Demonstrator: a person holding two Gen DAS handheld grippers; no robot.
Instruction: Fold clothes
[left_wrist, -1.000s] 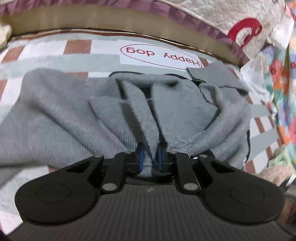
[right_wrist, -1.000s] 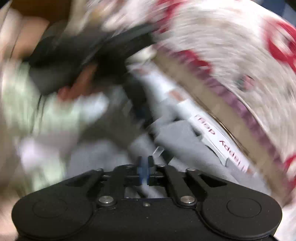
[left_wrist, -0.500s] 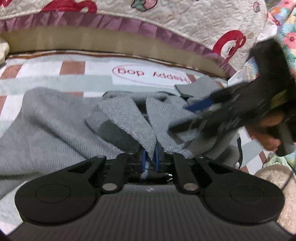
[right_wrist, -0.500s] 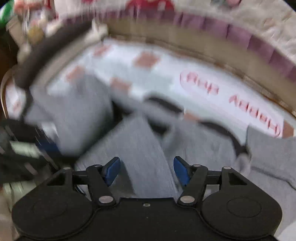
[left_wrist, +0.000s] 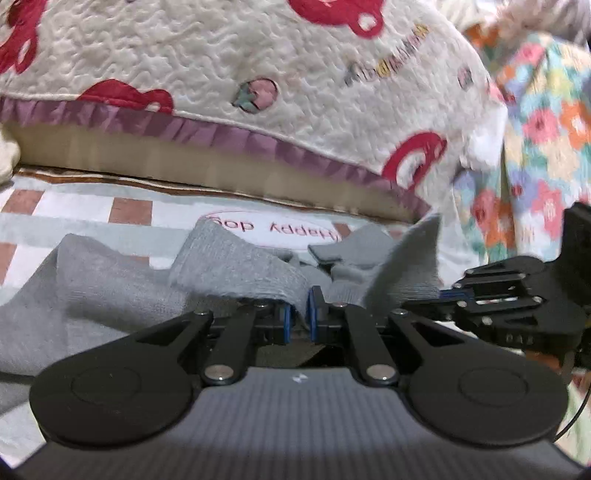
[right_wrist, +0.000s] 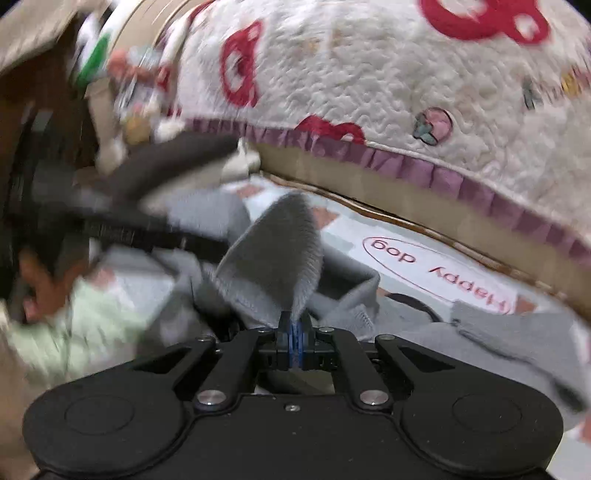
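Note:
A grey knit sweater (left_wrist: 110, 280) lies rumpled on a checked sheet (left_wrist: 74, 218). My left gripper (left_wrist: 299, 314) is shut on a fold of it, which rises just above the blue pads. At the right of the left wrist view my right gripper (left_wrist: 454, 295) pinches another raised flap. In the right wrist view the right gripper (right_wrist: 295, 332) has its jaws closing tight on a peaked piece of the sweater (right_wrist: 273, 251), with knit between the pads. The left gripper (right_wrist: 147, 225) shows blurred at the left, held by a hand (right_wrist: 37, 291) in a pale green sleeve.
A cream quilt (left_wrist: 258, 66) with red prints and a purple frill rises behind the sheet. A "Happy dog" label (left_wrist: 273, 225) sits on the sheet beyond the sweater. Floral fabric (left_wrist: 546, 147) is bunched at the right. Blurred clutter (right_wrist: 136, 92) lies at the far left.
The right gripper swung in from the side, opened wide over the sweater, then shut on a flap and lifted it. The left gripper rose, pulling its fold up.

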